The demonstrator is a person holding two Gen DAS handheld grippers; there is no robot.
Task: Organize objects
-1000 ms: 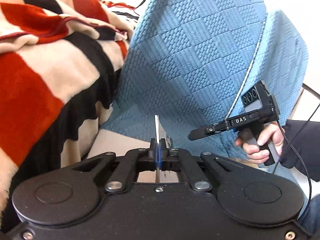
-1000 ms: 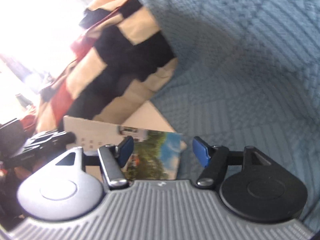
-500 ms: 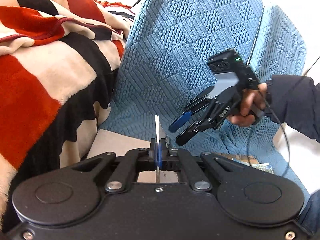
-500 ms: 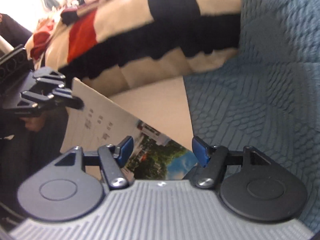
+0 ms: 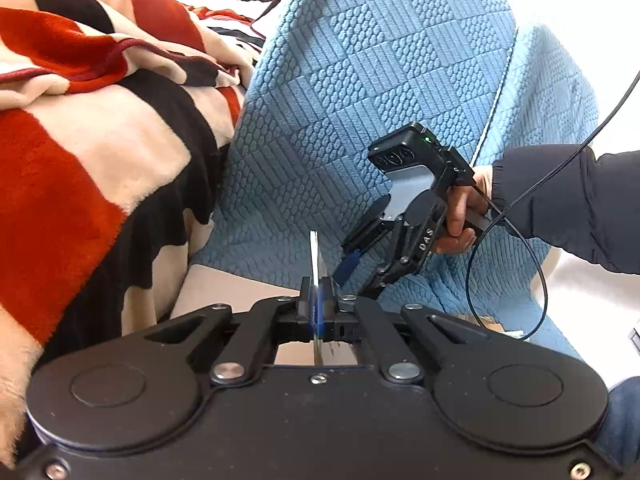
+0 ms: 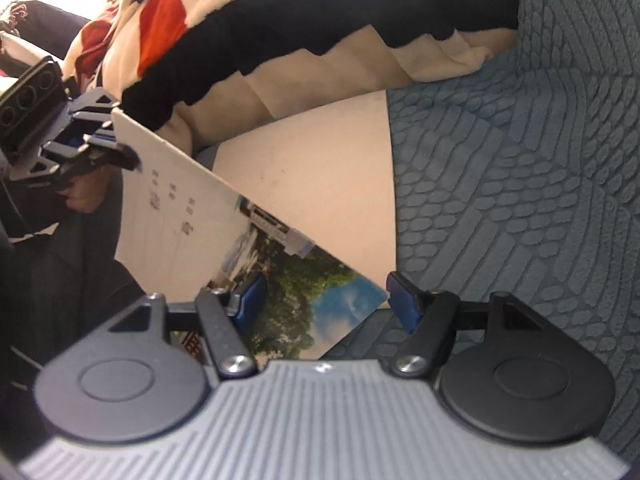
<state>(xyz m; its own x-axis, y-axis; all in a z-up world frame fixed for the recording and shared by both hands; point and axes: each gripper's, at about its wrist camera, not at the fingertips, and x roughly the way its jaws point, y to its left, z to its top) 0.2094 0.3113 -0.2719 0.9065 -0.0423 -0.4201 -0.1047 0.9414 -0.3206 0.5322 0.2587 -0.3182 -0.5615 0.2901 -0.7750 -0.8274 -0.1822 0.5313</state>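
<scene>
My left gripper [image 5: 319, 304] is shut on a thin printed card, seen edge-on in the left wrist view [image 5: 314, 256]. In the right wrist view the card [image 6: 192, 216] is white with small text and a photo of trees and sky, held upright by the left gripper [image 6: 116, 148] at its far corner. My right gripper [image 6: 324, 300] is open, its blue pads astride the card's lower photo corner without touching. In the left wrist view the right gripper [image 5: 356, 268] hangs open just right of the card.
A red, black and cream striped blanket [image 5: 92, 148] lies on the left. A blue quilted cover [image 5: 380, 92] drapes the sofa back and seat. A beige flat surface [image 6: 320, 168] lies beneath the card. A black cable [image 5: 540, 280] loops from the right gripper.
The right gripper has swung down and closer to the card, its open fingers now around the card's lower corner. The left gripper holds the card still.
</scene>
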